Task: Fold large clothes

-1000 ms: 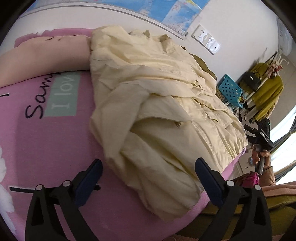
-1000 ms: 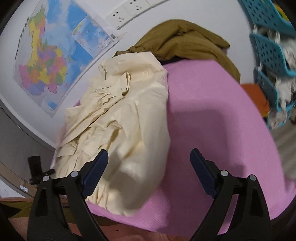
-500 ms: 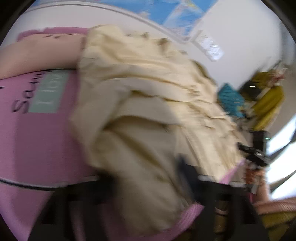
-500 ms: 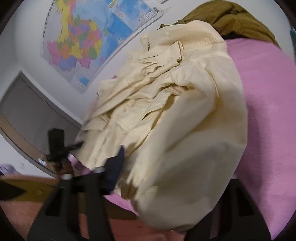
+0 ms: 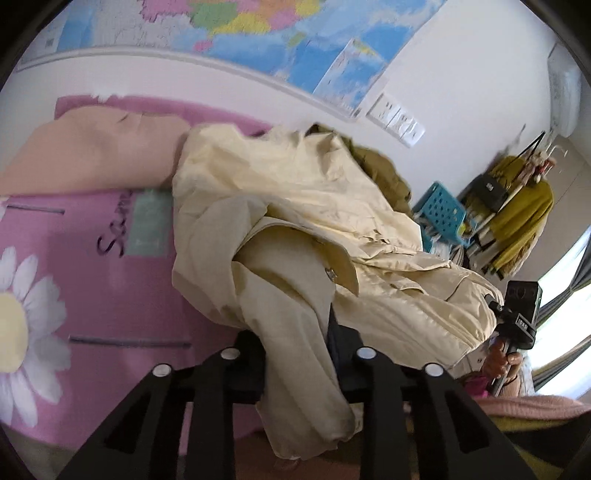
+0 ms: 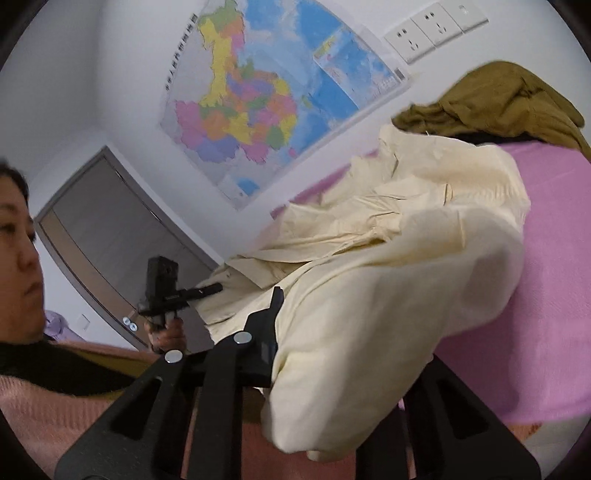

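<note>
A: Item one, left gripper [image 5: 295, 354]?
B: Jaws narrow and closing, a fold of the cream shirt [image 5: 295, 229] pinched between them. The cloth runs up out of the jaws and a loose end hangs below them.

A: Item two, right gripper [image 6: 332, 332]?
B: Jaws also narrow and closing on the same shirt [image 6: 388, 280]. Only the left finger [image 6: 271, 321] shows; the cloth drapes over the other and hides it, and a rounded bulge of fabric hangs down in front.

A: Location of the shirt?
B: Its near edge is raised by both grippers; the rest lies crumpled on the pink bed cover [image 5: 110, 288], towards the wall. A button [image 5: 330, 273] shows on one turned-over flap.

A: Adjacent cloth items?
B: Olive-brown garment [image 6: 498, 103], heaped at the far side of the shirt and touching it. Peach cloth [image 5: 92, 155], lying on the cover beside the shirt's far left corner.

A: Bed cover markings?
B: White daisy print [image 5: 22, 325], dark script lettering, a pale green panel.

A: Wall fittings?
B: Coloured map [image 6: 258, 103] and a row of white sockets [image 6: 432, 29].

A: Remaining entries?
B: Blue perforated basket [image 5: 441, 214] and a rack with a mustard garment [image 5: 524, 221], both well apart from the bed. A person in a pink knitted sleeve [image 6: 44, 417] is at the near edge.
</note>
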`<state>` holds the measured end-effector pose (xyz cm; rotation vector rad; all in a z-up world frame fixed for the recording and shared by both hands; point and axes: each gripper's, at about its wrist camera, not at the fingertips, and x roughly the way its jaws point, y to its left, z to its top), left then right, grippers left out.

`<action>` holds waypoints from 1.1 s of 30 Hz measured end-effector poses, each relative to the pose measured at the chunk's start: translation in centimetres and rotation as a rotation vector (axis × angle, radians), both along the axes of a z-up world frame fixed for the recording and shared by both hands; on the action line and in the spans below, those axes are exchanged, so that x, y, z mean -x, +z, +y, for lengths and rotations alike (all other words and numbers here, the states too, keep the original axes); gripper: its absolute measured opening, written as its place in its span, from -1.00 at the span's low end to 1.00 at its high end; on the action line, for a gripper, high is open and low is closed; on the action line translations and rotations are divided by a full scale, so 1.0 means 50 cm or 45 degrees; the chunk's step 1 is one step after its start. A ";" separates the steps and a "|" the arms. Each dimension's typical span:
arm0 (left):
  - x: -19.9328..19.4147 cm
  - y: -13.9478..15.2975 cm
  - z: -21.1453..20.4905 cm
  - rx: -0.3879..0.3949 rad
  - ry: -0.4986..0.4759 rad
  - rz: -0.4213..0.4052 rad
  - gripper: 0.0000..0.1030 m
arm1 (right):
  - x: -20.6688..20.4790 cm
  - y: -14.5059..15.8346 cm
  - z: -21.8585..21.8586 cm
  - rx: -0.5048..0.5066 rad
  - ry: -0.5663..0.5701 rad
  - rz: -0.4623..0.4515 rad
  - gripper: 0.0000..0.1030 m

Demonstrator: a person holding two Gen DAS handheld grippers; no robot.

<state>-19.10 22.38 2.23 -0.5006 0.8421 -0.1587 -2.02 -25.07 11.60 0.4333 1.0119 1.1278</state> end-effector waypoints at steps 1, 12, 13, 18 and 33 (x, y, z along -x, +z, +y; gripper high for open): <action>-0.003 -0.022 0.004 0.004 -0.012 0.046 -0.48 | 0.002 -0.011 0.000 0.020 -0.001 0.021 -0.66; -0.019 -0.013 0.028 -0.025 0.007 0.069 -0.54 | -0.021 0.032 0.017 -0.039 -0.084 -0.020 -0.66; -0.027 0.003 0.029 -0.037 0.004 0.057 -0.54 | -0.036 0.041 0.022 -0.054 -0.099 -0.019 -0.66; -0.071 0.061 0.029 -0.095 -0.008 0.039 -0.56 | -0.093 0.079 0.042 -0.081 -0.137 -0.044 -0.66; -0.228 0.162 0.047 -0.216 -0.041 0.080 -0.55 | -0.265 0.111 0.093 -0.067 -0.226 -0.035 -0.66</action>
